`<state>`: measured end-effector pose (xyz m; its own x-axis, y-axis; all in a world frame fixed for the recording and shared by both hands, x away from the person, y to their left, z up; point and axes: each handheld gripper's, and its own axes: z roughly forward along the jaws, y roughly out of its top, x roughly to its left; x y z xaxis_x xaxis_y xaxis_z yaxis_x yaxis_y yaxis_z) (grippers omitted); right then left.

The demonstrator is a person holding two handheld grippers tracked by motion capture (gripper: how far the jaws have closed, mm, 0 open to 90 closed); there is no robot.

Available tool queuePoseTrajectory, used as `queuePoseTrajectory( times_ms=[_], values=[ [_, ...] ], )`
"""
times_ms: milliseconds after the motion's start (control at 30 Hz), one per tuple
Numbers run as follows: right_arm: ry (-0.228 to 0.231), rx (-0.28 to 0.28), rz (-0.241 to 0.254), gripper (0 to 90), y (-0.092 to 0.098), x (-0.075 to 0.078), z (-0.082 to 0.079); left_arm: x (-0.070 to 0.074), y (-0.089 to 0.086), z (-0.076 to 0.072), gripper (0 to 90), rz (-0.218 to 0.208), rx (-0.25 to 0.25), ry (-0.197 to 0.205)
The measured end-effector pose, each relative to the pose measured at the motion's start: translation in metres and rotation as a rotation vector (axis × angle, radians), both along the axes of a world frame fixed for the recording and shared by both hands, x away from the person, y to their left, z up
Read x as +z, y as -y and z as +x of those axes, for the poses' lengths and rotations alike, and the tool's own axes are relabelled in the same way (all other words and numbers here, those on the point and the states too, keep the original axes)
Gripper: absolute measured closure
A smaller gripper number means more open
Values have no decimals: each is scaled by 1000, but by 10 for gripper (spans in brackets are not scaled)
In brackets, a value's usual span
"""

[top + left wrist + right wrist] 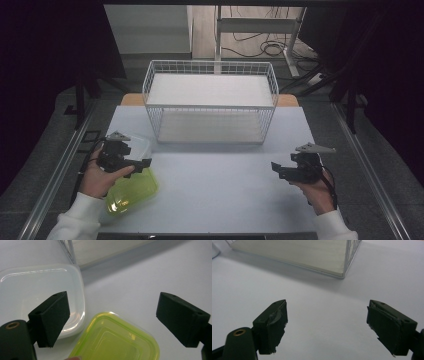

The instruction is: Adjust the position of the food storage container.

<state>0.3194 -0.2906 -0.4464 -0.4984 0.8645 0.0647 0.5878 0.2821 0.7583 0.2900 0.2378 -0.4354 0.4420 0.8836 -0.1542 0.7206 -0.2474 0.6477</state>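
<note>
- Centrally, a white wire basket (210,100) stands at the far middle of the bench (220,190); its mesh walls are upright and a pale flat panel lies inside it.
- Left hand-held gripper (142,162): held in the person's left hand (100,177) at the near left of the bench, just above two food containers. Its jaws are spread wide and released, with nothing between the pads.
- Yellow-green container (131,192): translucent, with rounded corners, lying on the bench at the near left edge, directly beneath the left hand-held gripper. In the left gripper view it (117,340) appears below and between the two black jaws, untouched by either.
- Clear container (142,146): translucent white, lying just behind the yellow-green one and partly under the gripper body. In the left gripper view it (37,290) lies behind the left-hand jaw, its edge just beside the yellow-green container; whether the two touch cannot be told.
- Right hand-held gripper (275,169): held in the person's right hand (317,192) at the near right of the bench, well apart from both containers. Its jaws are likewise released and wide, with bare bench between them; worn pad facing (275,315) is visible in the right gripper view.
- White sleeves (75,220) enter from the bottom edge of the high view.
</note>
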Motion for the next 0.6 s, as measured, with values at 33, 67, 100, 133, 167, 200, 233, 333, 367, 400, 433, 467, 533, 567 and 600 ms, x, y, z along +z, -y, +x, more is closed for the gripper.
queuePoseTrajectory(
  times_ms=[33,67,100,133,167,200,233,333,367,400,433,467,533,567,600],
  values=[
    [0,0,0,169,0,0,0,0,0,0,114,0,0,0],
    [-6,3,-4,170,-1,-1,1,0,0,-1,114,-2,2,-2],
    [-6,3,-4,170,-1,-1,1,0,0,-1,115,-2,2,-2],
    [-10,6,-7,171,-2,-2,2,1,-1,-2,117,-6,5,1],
    [-10,6,-7,171,-2,-2,2,1,-1,-2,118,-6,5,1],
    [-11,10,-11,173,-4,-2,2,2,0,-3,118,-6,4,2],
    [-10,11,-12,173,-4,-1,2,2,0,-5,119,-4,1,4],
    [-3,12,-14,174,-7,1,2,2,0,-7,122,-2,0,8],
    [0,13,-16,174,-8,2,2,2,-1,-8,122,-1,-3,7],
    [0,14,-17,175,-9,3,2,2,-1,-9,122,-2,-1,7],
    [0,15,-18,176,-10,3,2,2,-2,-10,123,0,0,8],
    [-1,15,-22,176,-10,3,2,2,-2,-11,124,-3,2,9],
    [-5,15,-26,178,-12,3,2,3,-4,-13,126,-13,5,10],
    [-7,19,-29,179,-12,2,2,4,-5,-13,128,-17,4,11],
    [-9,19,-28,179,-13,2,2,4,-6,-14,130,-30,3,11]
  ],
)
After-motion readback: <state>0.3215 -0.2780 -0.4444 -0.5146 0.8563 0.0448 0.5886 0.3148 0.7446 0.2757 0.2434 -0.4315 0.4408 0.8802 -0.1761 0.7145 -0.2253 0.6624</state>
